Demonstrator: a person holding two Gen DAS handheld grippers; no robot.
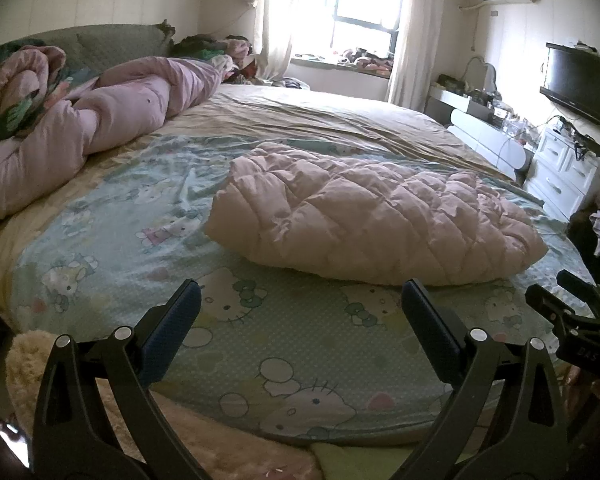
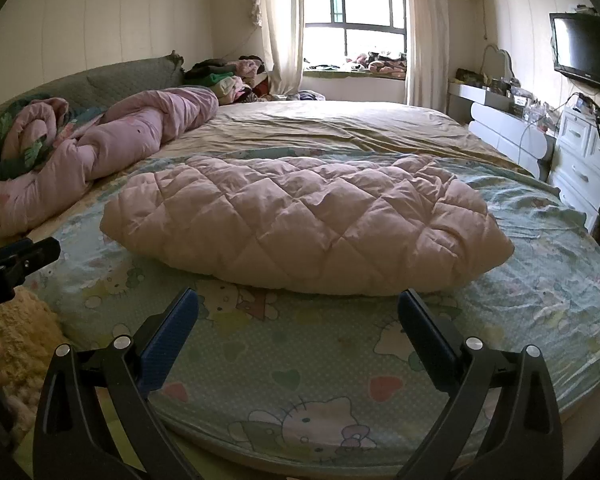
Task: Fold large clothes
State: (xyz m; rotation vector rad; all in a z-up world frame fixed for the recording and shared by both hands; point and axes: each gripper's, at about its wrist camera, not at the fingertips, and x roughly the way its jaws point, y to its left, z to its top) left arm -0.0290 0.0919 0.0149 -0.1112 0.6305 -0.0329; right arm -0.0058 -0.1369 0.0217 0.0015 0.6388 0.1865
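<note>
A pale pink quilted garment lies folded in a puffy bundle on the cartoon-print sheet of the bed. My left gripper is open above the bed's near edge, short of the bundle, nothing between its blue-padded fingers. My right gripper is open too, just in front of the bundle's near edge, and holds nothing. The right gripper's black body shows at the right edge of the left wrist view. The left gripper's body shows at the left edge of the right wrist view.
A rolled pink duvet lies along the bed's left side by a grey headboard. White drawers, a dresser and a wall television stand on the right. A fluffy rug lies below the bed's near left edge.
</note>
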